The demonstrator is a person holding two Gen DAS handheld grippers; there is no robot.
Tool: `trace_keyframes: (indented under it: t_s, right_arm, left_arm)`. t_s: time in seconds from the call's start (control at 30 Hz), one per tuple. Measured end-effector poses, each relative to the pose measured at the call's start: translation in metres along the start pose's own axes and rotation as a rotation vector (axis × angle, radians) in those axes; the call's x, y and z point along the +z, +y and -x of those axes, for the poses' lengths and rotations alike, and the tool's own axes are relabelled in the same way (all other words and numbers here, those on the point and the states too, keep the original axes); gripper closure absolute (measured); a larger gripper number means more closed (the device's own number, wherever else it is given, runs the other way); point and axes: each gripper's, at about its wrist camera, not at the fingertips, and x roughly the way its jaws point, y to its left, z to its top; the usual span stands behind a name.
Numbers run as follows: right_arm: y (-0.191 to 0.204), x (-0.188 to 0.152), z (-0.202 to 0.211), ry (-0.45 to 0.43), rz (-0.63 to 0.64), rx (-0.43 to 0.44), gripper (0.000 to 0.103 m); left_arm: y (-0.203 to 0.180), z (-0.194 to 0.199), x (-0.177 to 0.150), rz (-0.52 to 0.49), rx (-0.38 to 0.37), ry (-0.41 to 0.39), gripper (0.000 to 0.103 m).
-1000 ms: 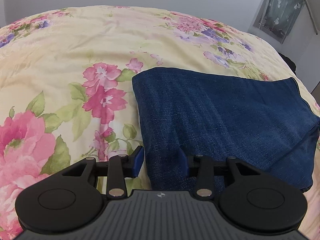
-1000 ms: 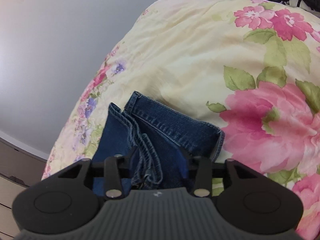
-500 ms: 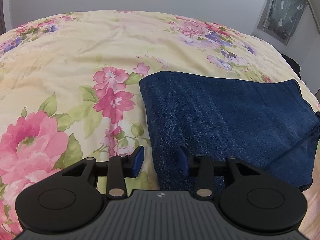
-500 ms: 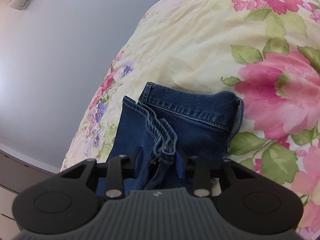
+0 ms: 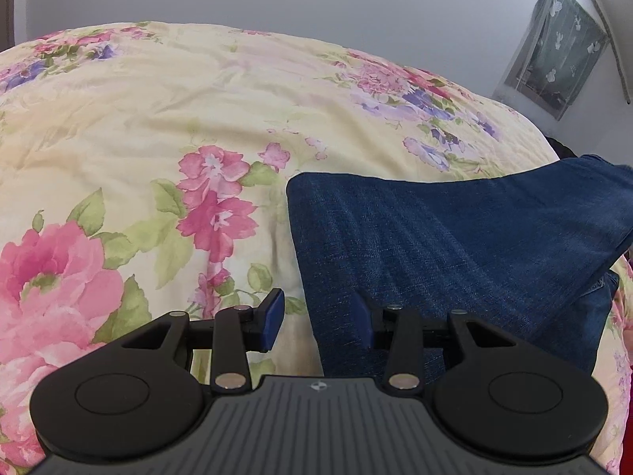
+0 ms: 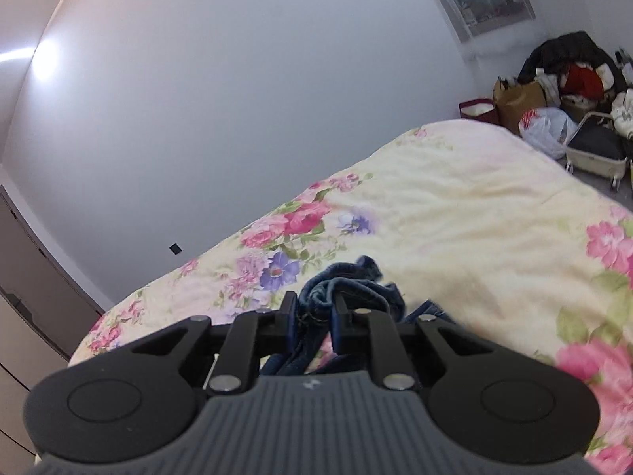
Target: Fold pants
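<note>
Dark blue denim pants (image 5: 455,245) lie folded on a floral bedspread (image 5: 158,126). Their far right end is raised off the bed. My left gripper (image 5: 318,318) is open; its jaws straddle the near left edge of the pants and hold nothing. My right gripper (image 6: 312,314) is shut on the bunched hems of the pants (image 6: 348,285) and holds them above the bedspread (image 6: 455,217). The rest of the pants hangs below the right gripper, mostly hidden.
A white wall runs behind the bed in both views. A curtained window (image 5: 554,51) is at the far right. A pile of bags and clothes (image 6: 561,91) and a wheeled basket (image 6: 593,150) stand on the floor beyond the bed. A cabinet (image 6: 27,297) is at left.
My right gripper closed on the pants hems and lifted them up off the bed. In the left view the far end of the pants rose. My left gripper stayed open, shifting slightly.
</note>
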Motion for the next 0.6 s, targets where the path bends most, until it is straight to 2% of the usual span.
trace_keyframes:
  t_s: [0.07, 0.13, 0.2, 0.23, 0.37, 0.4, 0.43, 0.47, 0.53, 0.6]
  right_arm:
    - [-0.041, -0.022, -0.027, 0.096, -0.034, -0.131, 0.091]
    - [-0.084, -0.053, -0.054, 0.183, -0.141, -0.23, 0.091]
    - [-0.111, -0.077, -0.067, 0.193, -0.227, -0.233, 0.091]
    - [-0.113, -0.081, -0.068, 0.183, -0.221, -0.229, 0.091]
    - [-0.097, -0.076, -0.067, 0.197, -0.093, -0.264, 0.091]
    - [-0.092, -0.073, -0.065, 0.198, -0.052, -0.285, 0.089]
    - [-0.085, -0.071, -0.063, 0.197, 0.004, -0.317, 0.079]
    - [-0.077, -0.068, -0.061, 0.188, 0.069, -0.348, 0.075]
    - [-0.057, -0.063, -0.058, 0.14, 0.233, -0.402, 0.074]
    - [-0.042, -0.061, -0.058, 0.099, 0.309, -0.391, 0.073]
  left_arm:
    - [-0.003, -0.005, -0.003, -0.012, 0.008, 0.015, 0.057]
    - [-0.003, -0.007, -0.005, -0.006, 0.008, 0.018, 0.057]
    - [-0.004, -0.007, -0.006, -0.014, 0.008, 0.017, 0.057]
    - [-0.004, -0.007, -0.005, -0.027, 0.013, 0.012, 0.057]
    - [-0.001, -0.008, 0.012, -0.042, 0.026, -0.022, 0.059]
    - [0.001, -0.009, 0.019, -0.035, 0.025, -0.029, 0.059]
    - [0.002, -0.01, 0.025, -0.029, 0.023, -0.037, 0.06]
    - [0.004, -0.011, 0.034, -0.028, 0.022, -0.046, 0.062]
    - [0.004, -0.017, 0.048, -0.044, 0.02, -0.062, 0.066]
    - [0.003, -0.026, 0.06, -0.062, 0.013, -0.061, 0.071]
